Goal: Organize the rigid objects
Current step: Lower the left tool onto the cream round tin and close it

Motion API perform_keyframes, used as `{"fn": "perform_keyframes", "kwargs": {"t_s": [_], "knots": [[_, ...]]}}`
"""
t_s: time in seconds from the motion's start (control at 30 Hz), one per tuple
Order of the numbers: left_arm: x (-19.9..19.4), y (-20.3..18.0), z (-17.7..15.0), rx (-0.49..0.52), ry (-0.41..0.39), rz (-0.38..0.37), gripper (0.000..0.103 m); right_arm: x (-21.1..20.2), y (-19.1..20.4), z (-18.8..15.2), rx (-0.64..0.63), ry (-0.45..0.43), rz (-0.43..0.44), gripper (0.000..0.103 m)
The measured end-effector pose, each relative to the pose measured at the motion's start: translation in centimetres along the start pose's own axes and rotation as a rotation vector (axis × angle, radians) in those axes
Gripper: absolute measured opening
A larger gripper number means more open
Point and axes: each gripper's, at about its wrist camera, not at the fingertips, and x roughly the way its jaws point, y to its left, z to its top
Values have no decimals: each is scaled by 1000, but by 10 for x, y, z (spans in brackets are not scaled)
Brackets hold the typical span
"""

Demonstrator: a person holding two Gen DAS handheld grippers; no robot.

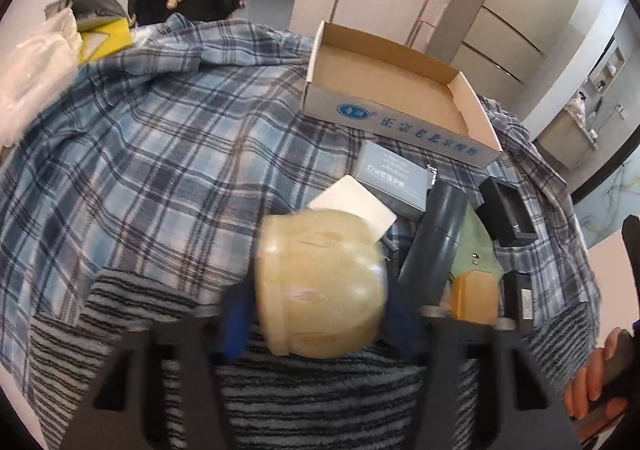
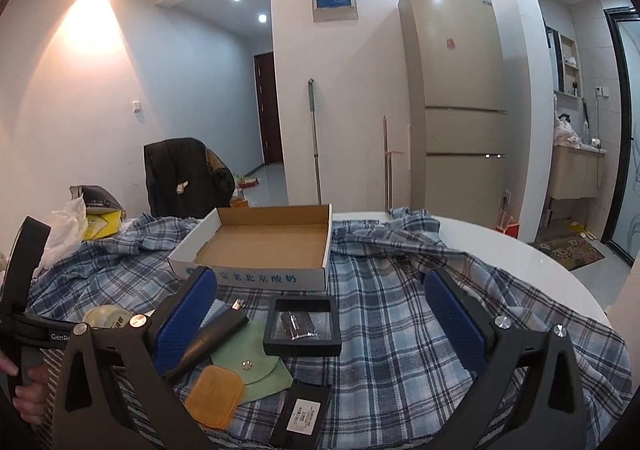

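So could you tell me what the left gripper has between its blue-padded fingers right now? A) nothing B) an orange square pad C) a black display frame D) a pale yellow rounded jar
D: in the left wrist view the pale yellow rounded jar sits clamped in the left gripper, lifted above the striped cloth.

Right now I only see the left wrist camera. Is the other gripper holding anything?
Observer: No. The right gripper is wide open, with nothing between its blue pads.
Operator: What's inside the black square frame?
Observer: A small silvery metal piece, behind a clear window.
Operator: I'm gripping the pale yellow round jar. What's under the blue plaid cloth?
Observer: A white round table; its bare rim shows on the right.
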Motion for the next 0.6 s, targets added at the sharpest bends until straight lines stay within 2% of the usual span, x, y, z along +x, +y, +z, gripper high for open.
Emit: {"fn": "perform_keyframes", "kwargs": {"t_s": [0.07,0.2,0.3,0.4,0.47,0.53,0.6], "knots": [[-6,-7,-2,50,-48,1,51,4,-3,0,23,33,21,103],[-34,-21,-1,89,-172,-13,50,10,-13,-1,63,73,8,103],[-59,-37,3,143,-297,-39,50,11,-21,0,102,97,7,103],[-80,-46,-3,190,-437,-102,51,19,-28,-2,129,173,26,103],[-85,-52,-16,237,-551,-71,50,24,-30,-4,158,209,61,103],[-84,-54,-27,257,-633,-36,51,27,-27,-7,151,231,59,103],[-81,-48,-26,228,-620,-71,51,32,-19,-11,104,262,34,103]]}}
